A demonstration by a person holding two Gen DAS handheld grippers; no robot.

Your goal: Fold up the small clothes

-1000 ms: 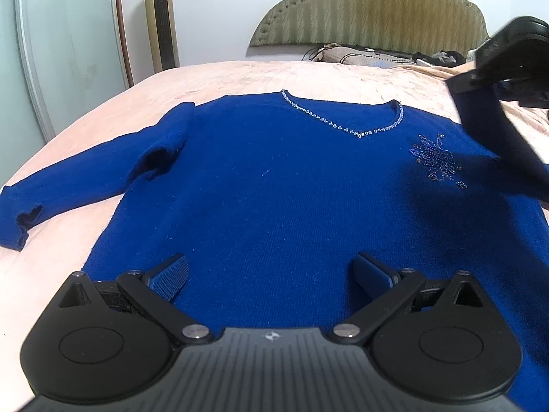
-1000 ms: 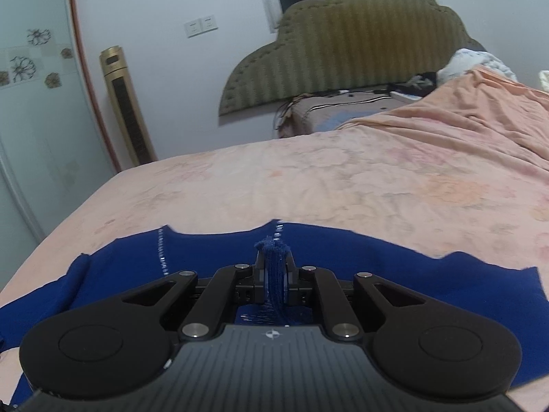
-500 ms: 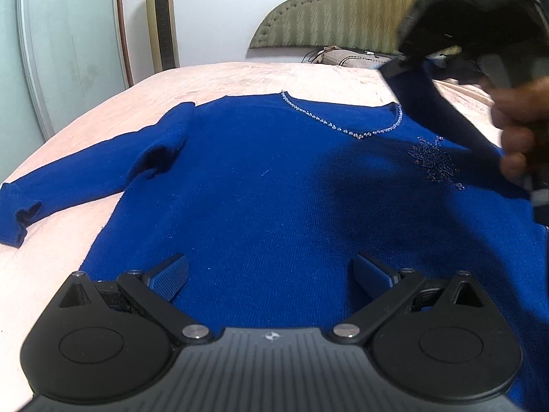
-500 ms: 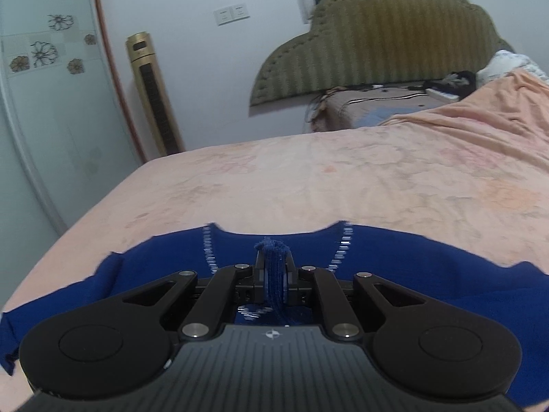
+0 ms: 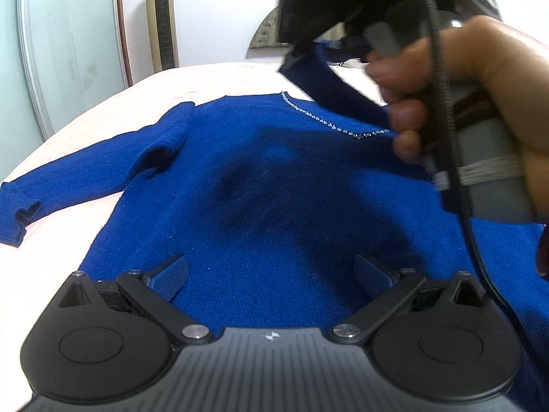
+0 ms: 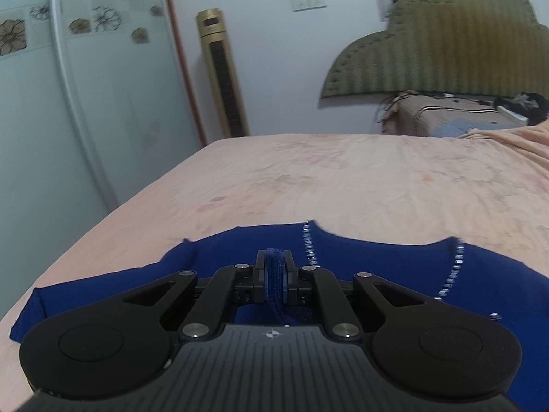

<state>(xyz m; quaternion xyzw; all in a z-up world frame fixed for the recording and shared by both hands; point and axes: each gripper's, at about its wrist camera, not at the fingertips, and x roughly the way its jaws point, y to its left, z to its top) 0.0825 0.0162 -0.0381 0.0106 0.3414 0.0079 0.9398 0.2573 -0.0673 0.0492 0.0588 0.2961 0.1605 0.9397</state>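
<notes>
A blue knit sweater (image 5: 274, 199) with a beaded neckline lies flat, front up, on the pink bedspread (image 5: 212, 79). Its left sleeve (image 5: 79, 178) stretches out to the left. My left gripper (image 5: 271, 274) is open and empty, low over the sweater's hem. My right gripper (image 6: 274, 271) is shut on the cuff of the right sleeve (image 6: 274, 288) and holds it lifted above the chest. In the left wrist view the right gripper (image 5: 298, 58) carries that sleeve (image 5: 339, 89) stretched over the neckline.
A padded olive headboard (image 6: 439, 44) and a cluttered bedside stand (image 6: 456, 116) are at the back right. A gold tower fan (image 6: 223, 75) and a glass wardrobe door (image 6: 68, 103) stand by the left wall. The bed's left edge (image 6: 113, 213) runs close by.
My right gripper has carried the sleeve cuff leftward across the sweater, from its right shoulder to over the neckline. My left gripper has stayed still and open.
</notes>
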